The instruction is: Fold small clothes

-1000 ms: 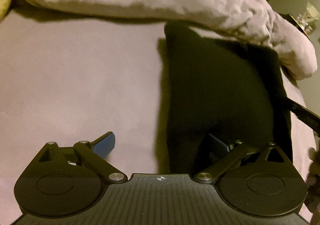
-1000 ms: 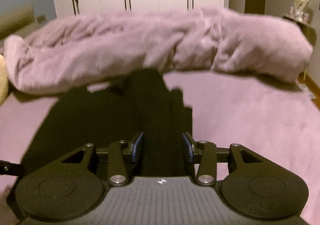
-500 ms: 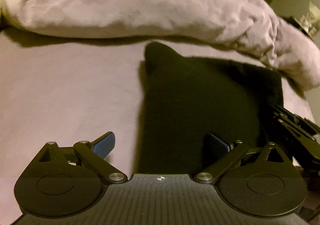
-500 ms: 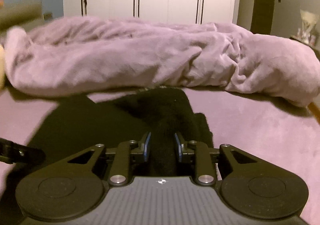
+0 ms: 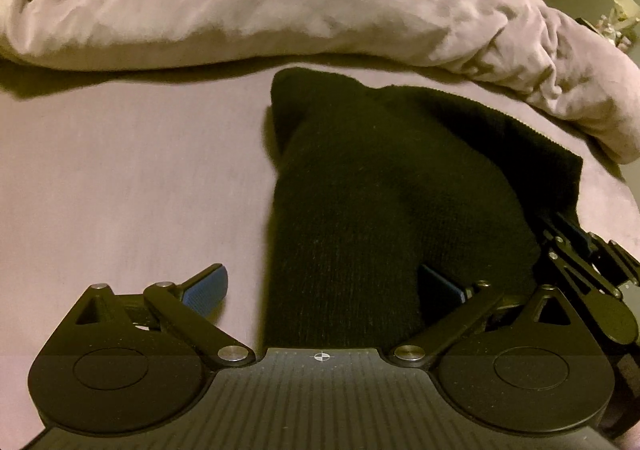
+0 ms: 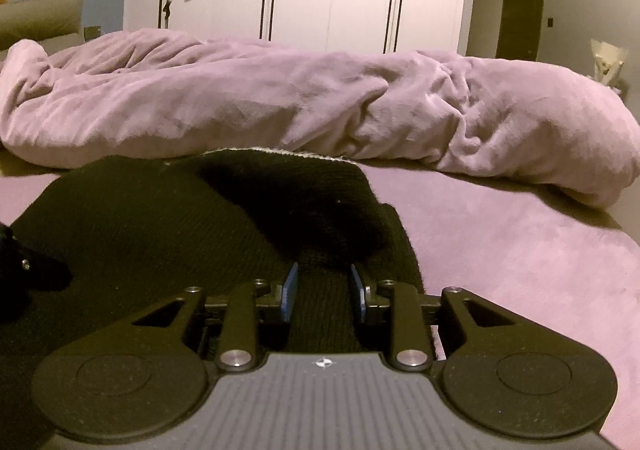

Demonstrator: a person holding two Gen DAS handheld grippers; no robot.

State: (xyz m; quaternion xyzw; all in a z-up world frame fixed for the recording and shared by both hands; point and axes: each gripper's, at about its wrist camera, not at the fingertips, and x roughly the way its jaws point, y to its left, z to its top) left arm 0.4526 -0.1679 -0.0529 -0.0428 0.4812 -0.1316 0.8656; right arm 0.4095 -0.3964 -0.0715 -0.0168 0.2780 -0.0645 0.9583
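A black knit garment [image 5: 384, 185] lay flat on the mauve bed sheet [image 5: 128, 177], just in front of the rumpled blanket [image 5: 280, 1]. The left gripper [image 5: 322, 284] stood with its fingers spread wide over the garment's near edge. The right gripper [image 6: 323, 292] had its blue pads [image 6: 290, 292] partly closed around a raised fold of the black cloth.

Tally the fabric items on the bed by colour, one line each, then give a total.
Black: 1, the black knitted garment lying on the sheet.
Mauve: 2, the rumpled mauve plush blanket behind it and the smooth mauve bed sheet beneath.
Total: 3
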